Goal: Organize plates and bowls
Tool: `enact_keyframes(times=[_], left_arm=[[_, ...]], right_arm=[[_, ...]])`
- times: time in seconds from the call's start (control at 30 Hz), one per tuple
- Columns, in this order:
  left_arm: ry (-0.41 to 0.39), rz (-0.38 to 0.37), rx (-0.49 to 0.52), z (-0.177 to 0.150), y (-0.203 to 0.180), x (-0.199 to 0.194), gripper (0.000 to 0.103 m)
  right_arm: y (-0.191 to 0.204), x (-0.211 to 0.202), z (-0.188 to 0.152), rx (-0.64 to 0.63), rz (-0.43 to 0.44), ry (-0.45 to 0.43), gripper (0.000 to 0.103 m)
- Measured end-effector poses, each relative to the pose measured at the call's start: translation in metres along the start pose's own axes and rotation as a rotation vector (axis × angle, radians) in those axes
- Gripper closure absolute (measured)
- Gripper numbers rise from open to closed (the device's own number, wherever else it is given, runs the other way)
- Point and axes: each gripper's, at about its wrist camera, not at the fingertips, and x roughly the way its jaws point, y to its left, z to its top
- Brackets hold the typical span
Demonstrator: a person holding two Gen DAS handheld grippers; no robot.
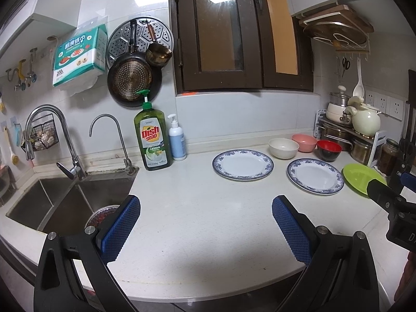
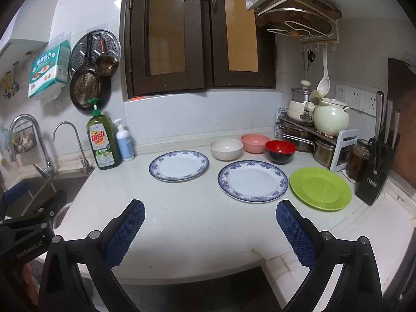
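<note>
Left gripper [image 1: 206,209] and right gripper [image 2: 210,213] spread wide, grasping nothing — low over bare counter [image 2: 197,208]; two blue-rimmed plates [image 2: 179,166] [image 2: 253,181] at 12, green plate [image 2: 320,188] at 2; three bowls — white [image 2: 226,149], pink [image 2: 254,143], red [image 2: 280,151] — just behind.

Left gripper [image 1: 205,208] hangs spread wide over the white surface [image 1: 208,234]; two blue-rimmed plates [image 1: 242,164], three bowls [image 1: 283,148] and, partly hidden, perhaps a green plate [image 1: 360,175] beyond.
</note>
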Motion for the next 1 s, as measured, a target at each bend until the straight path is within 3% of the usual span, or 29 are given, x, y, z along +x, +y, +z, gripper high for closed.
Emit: enact_keyframes(times=[0.57,0.8,1.0], left_arm=[[0.035,-0.017,0.000,-0.003,0.014,0.015,0.000],[0.065,-0.016,-0.012,0.004,0.017,0.046,0.000],[0.051,0.021,-0.002,0.018,0.008,0.087,0.000]], right_arm=[[0.012,0.010,-0.006,0.015,0.009,0.028,0.001],[0.021,0.039,0.000,-0.004,0.020,0.048,0.001],[0.017,0.089,0.014,-0.002,0.052,0.056,0.001]])
